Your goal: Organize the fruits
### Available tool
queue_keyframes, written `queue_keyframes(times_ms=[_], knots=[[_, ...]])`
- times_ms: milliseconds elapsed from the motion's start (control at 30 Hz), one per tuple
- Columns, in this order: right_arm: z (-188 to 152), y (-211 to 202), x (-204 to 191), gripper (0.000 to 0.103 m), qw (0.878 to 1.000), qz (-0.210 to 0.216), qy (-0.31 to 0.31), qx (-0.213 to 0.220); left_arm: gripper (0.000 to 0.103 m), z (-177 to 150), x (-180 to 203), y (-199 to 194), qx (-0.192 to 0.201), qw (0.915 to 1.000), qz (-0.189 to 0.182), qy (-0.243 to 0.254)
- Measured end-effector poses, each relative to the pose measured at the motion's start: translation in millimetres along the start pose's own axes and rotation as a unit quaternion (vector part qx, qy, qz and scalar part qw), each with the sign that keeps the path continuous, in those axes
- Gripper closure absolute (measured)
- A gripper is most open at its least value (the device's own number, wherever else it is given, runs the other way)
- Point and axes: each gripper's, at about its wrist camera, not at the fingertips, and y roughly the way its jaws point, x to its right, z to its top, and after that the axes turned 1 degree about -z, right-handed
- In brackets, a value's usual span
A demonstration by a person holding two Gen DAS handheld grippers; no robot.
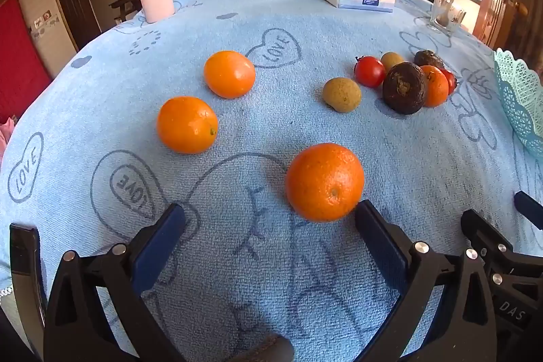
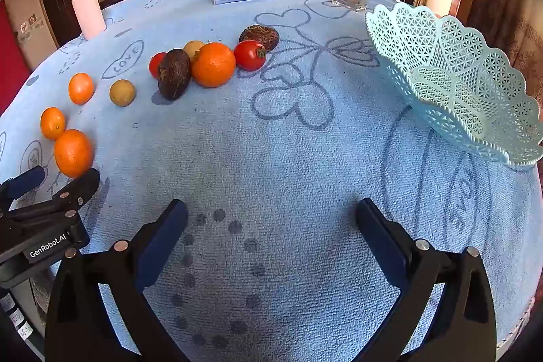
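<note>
- Left gripper [image 1: 269,219] — jaws spread wide, holding nothing; the right fingertip [image 1: 364,209] sits just beside the nearest orange [image 1: 324,182], contact unclear.
- Nearest orange: round, pebbled skin, stem dimple facing the camera, resting on the blue towel [image 1: 237,260].
- Two smaller, smoother oranges sit further out to the left: one [image 1: 186,124] and one [image 1: 229,74], apart from each other.
- Right gripper [image 2: 271,209] — jaws also wide apart, nothing between them, just bare towel.
- Fruit cluster beyond it: orange [image 2: 213,64] touching a dark brown fruit [image 2: 173,73], red tomato [image 2: 249,55] just beside; second dark fruit [image 2: 259,37] behind.
- Tan round fruit [image 2: 122,93] sits alone, left of the cluster.
- Teal lattice basket [image 2: 475,111] to the right, tilted, no fruit visible in it.
</note>
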Motion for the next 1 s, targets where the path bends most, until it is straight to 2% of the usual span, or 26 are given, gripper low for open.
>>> queue_keyframes(times_ms=[1000], knots=[[1.9,1.1,-1.3,0.002,1.000,-0.002,-0.002,0.000,0.005,-0.3,-4.2,-1.2,0.001,1.0000,-0.008,-0.006]])
